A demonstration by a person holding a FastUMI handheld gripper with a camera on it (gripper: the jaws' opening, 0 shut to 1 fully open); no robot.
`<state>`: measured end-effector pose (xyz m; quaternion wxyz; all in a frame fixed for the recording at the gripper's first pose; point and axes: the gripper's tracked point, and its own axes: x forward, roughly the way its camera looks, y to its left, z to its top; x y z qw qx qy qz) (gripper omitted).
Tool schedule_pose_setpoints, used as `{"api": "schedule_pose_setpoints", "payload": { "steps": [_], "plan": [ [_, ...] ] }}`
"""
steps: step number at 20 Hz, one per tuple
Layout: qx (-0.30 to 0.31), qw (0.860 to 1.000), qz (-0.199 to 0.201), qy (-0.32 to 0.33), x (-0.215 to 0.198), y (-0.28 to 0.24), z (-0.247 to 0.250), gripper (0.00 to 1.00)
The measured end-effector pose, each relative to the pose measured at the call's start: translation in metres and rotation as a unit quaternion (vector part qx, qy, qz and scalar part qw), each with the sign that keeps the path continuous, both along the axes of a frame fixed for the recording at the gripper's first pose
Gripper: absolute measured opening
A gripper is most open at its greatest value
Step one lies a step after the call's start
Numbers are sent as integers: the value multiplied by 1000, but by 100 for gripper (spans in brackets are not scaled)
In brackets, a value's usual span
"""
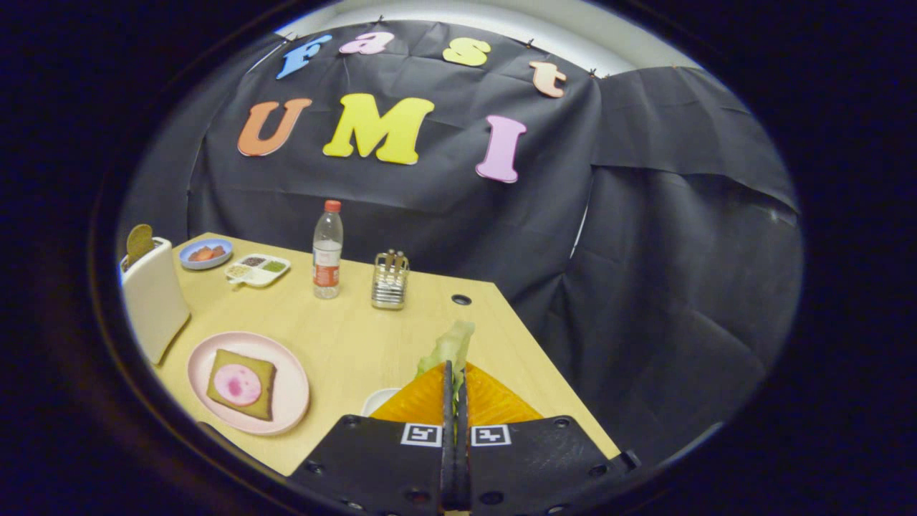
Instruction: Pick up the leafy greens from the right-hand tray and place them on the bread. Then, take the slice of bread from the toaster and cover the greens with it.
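The counter [372, 344] was a light wooden top with a small dark hole [461, 299] near its far right corner. On its left side stood a white toaster [154, 297], and near it lay a pink plate [286, 401]. Far to the left were a small blue dish [205, 254] and a white divided tray [258, 269]. In the middle far part stood a clear bottle [327, 251] and a metal rack [390, 281]. At the near right edge lay an orange tray [494, 401], beside a white dish [376, 401].

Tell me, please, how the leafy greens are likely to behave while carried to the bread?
The greens, pinched by the gripper, stand up beyond the fingertips, so probably fairly stiff. They look thin and light, so may flop or slip above the orange tray.
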<state>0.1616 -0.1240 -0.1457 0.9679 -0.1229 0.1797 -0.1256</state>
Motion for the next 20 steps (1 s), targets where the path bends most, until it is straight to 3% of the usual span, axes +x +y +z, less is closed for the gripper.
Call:
{"api": "schedule_pose_setpoints", "payload": {
  "steps": [9,15,20],
  "plan": [
    [7,995,101,-22,-13,142,23,0],
    [54,983,176,-13,-14,260,-6,0],
    [120,975,188,15,1,301,-49,0]
  ]
}}
